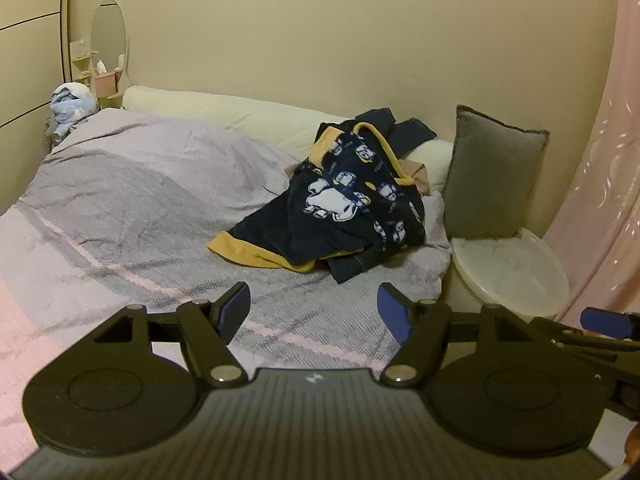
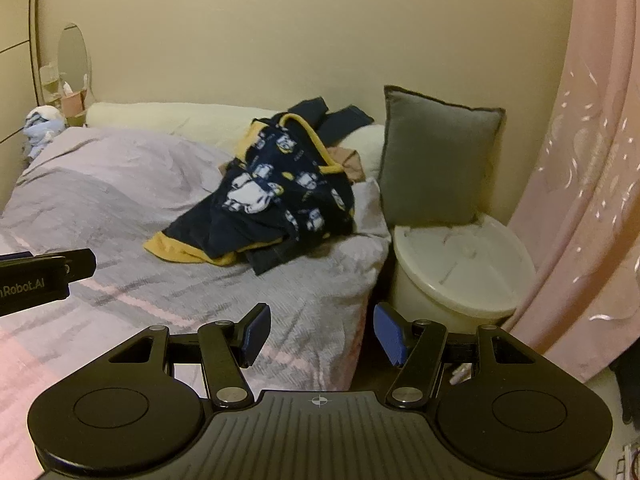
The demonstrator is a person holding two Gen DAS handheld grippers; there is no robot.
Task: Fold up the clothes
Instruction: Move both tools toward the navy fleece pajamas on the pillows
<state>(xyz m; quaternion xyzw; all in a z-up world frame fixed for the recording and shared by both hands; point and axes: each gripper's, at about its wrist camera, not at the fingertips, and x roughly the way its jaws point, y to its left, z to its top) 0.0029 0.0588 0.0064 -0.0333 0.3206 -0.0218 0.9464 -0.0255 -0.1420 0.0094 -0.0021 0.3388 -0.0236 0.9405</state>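
While we look along the left gripper (image 1: 314,312), its blue pads stand wide apart w/ nothing between them, only bedcover (image 1: 120,220) below. Clothes pile (image 1: 344,200), navy fabric w/ yellow trim and white cartoon print, lies crumpled on the far right part of the bed, well apart from our fingers. Denim piece (image 1: 352,266) pokes out at its near edge; a tan bit behind it could be another garment, too hidden to tell. Grey cushion (image 1: 492,184) stands upright just right of the pile, leaning on the wall, its base by the white round lid (image 1: 516,268). Pink curtain (image 1: 600,200) hangs at far right. At lower right a blue tip of the right gripper (image 1: 606,322) shows.

From the right wrist view, right gripper (image 2: 320,336) is likewise spread wide, empty, over the bed's right edge. Pile (image 2: 264,208) sits ahead and left, untouched. Cushion (image 2: 436,160) and lid (image 2: 460,264) are ahead to the right, curtain (image 2: 580,200) beyond. Left gripper's black body (image 2: 40,280) juts in at left.
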